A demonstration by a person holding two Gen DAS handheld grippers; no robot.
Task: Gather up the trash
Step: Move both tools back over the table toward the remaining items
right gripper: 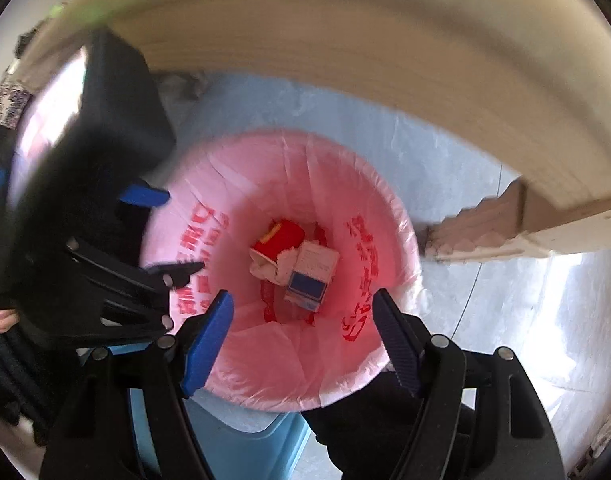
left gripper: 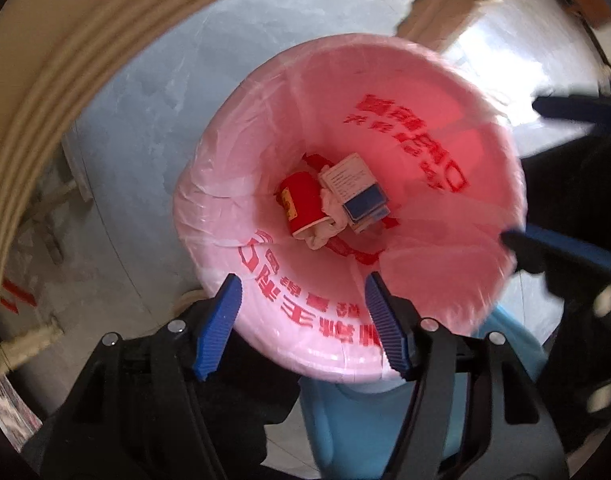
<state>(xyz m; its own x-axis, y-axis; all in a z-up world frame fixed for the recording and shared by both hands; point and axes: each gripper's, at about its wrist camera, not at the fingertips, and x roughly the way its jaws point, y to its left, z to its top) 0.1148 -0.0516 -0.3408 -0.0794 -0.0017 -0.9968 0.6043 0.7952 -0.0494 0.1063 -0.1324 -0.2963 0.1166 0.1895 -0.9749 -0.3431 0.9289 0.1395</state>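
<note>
The trash lies at the bottom of the bin, straight below both of your tools: a red paper cup, a white and blue carton touching it, and some crumpled white paper between and under them. All three rest inside the pink bag with red print that lines the bin, and the bag's edge is folded over the rim all around. Your left tool hangs above the near rim with its blue pads set wide, and nothing is between them. Your right tool also stands wide and empty, over the near rim on its own side, and the left tool appears beside it at its left. Under the bin, on your side, a light blue thing shows; I cannot tell what it is. Beyond the bin the floor is pale grey, and a beige ridged edge of some furniture curves over the far side. I judge that the dropping step is done, since the pieces are inside and both tools are free. The next move probably calls for looking for more trash outside the bin, or for closing each tool on the bag's edge at opposite sides. If you take the bag, grip only the thin film, not the rim, and lift evenly so that it does not tear.
</note>
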